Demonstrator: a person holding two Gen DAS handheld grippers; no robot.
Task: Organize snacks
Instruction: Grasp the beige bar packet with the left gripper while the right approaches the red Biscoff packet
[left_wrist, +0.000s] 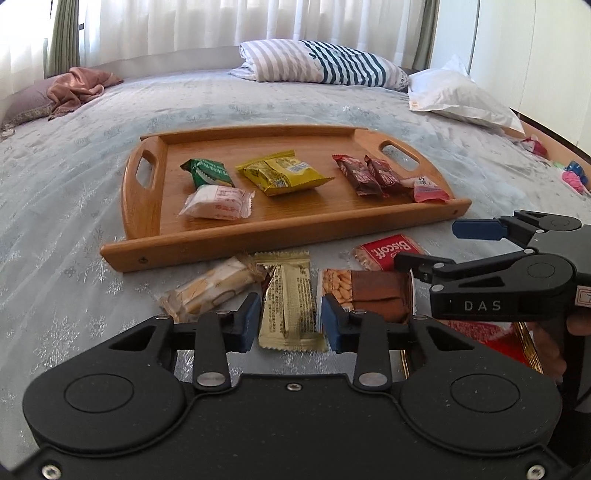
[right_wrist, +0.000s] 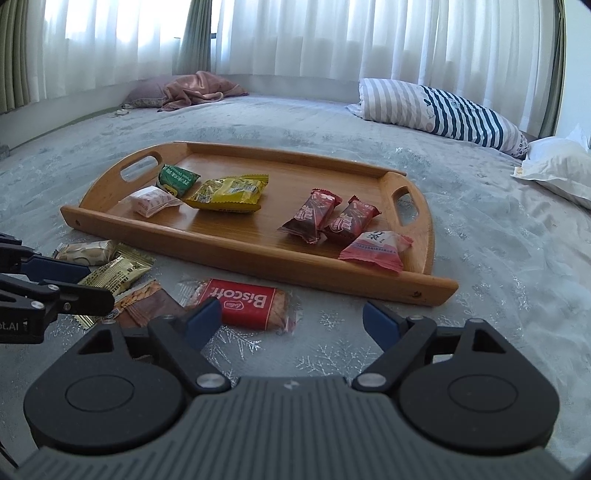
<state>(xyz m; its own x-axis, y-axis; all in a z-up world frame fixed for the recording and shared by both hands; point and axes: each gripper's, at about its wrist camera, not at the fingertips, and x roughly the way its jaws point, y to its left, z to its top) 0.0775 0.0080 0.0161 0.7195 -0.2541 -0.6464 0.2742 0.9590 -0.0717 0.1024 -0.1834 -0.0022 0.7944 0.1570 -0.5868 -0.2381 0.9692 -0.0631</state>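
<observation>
My left gripper (left_wrist: 291, 325) is shut on a gold snack packet (left_wrist: 288, 295) lying on the bedspread, its blue pads pressing the packet's two long sides. A beige wafer packet (left_wrist: 207, 288) lies to its left and a brown peanut packet (left_wrist: 369, 291) to its right. Just beyond, a red Biscoff packet (right_wrist: 243, 301) lies in front of my right gripper (right_wrist: 291, 314), which is open and holds nothing. The wooden tray (left_wrist: 280, 232) carries green, yellow and white-pink packets on its left, and two dark red packets and a pink one on its right.
A striped pillow (left_wrist: 321, 62) and a white bag (left_wrist: 458, 92) lie at the far side of the bed. A pink blanket (left_wrist: 77, 85) is at the far left. Small colourful items (left_wrist: 572, 173) sit by the right edge. A red-and-gold packet (left_wrist: 491, 339) lies under the right gripper.
</observation>
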